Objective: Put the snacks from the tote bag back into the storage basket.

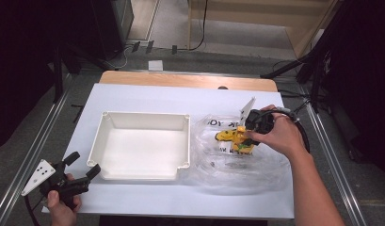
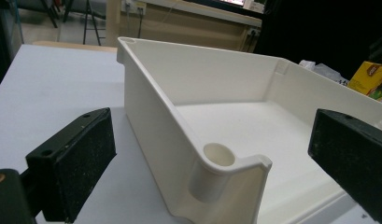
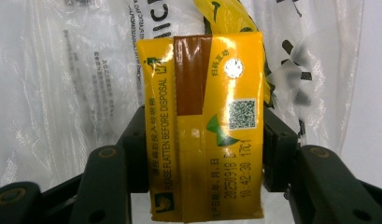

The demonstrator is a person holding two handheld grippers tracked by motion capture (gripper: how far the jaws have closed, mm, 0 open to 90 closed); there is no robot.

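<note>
My left gripper [image 1: 79, 165] sits just off the white tray [image 1: 99, 141] corner; tray wall blocks straight ahead. Tray floor open. Crumpled plastic bag [image 1: 256, 174] clutters the table's right side.

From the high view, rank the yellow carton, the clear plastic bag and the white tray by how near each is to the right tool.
1. yellow carton: gripped between the jaws of the right tool.
2. clear plastic bag: lying under and around the carton, at the table's right.
3. white tray: farthest, left of the bag, mid-table.
</note>
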